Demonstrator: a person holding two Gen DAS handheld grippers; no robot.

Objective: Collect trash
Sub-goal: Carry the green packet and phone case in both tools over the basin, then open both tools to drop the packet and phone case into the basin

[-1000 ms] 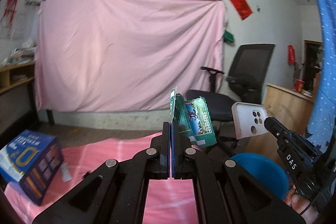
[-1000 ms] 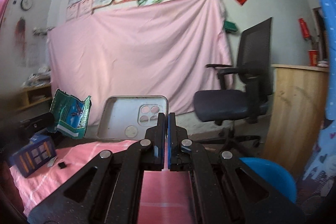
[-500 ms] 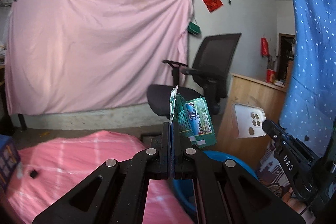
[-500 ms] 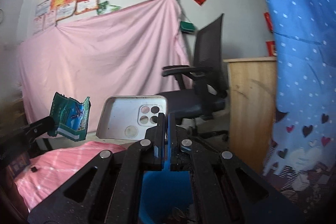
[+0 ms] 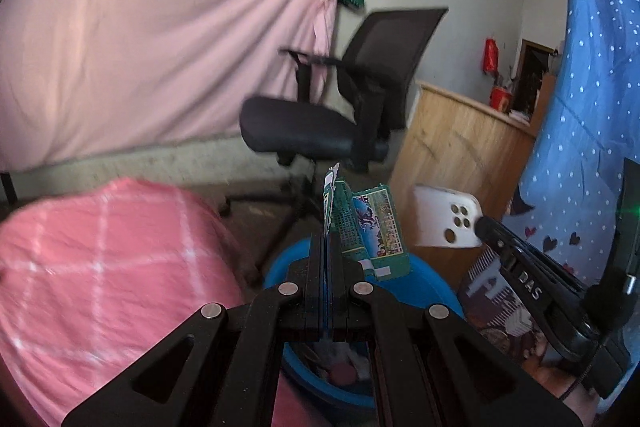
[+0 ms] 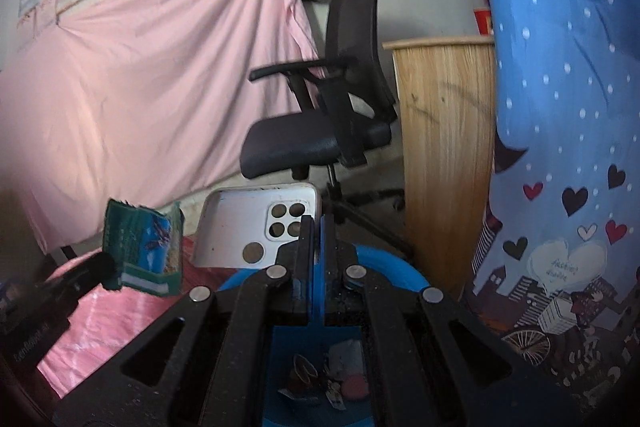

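My left gripper [image 5: 328, 239] is shut on a crumpled green snack wrapper [image 5: 368, 231], which sticks up above a blue bin [image 5: 424, 287]. Beside it on the right, my right gripper [image 5: 482, 225] pinches a white phone case [image 5: 444, 221] by its corner. In the right wrist view the right gripper [image 6: 317, 227] is shut on the edge of the phone case [image 6: 240, 223], over the blue bin [image 6: 396, 267]. Scraps of trash [image 6: 320, 375] lie in the bin. The green wrapper [image 6: 140, 243] hangs at the left in the left gripper [image 6: 100, 267].
A black office chair [image 5: 340, 115] stands behind the bin. A wooden counter [image 5: 452, 155] is to its right, then a blue dotted curtain [image 6: 560, 107]. A pink checked cloth [image 5: 100, 267] covers the surface on the left. A pink sheet [image 5: 160, 27] hangs on the wall.
Both grippers have swung right and dipped, from above the pink cloth to above the blue bin. The blue box at the left has left the view. Both grips are unchanged.
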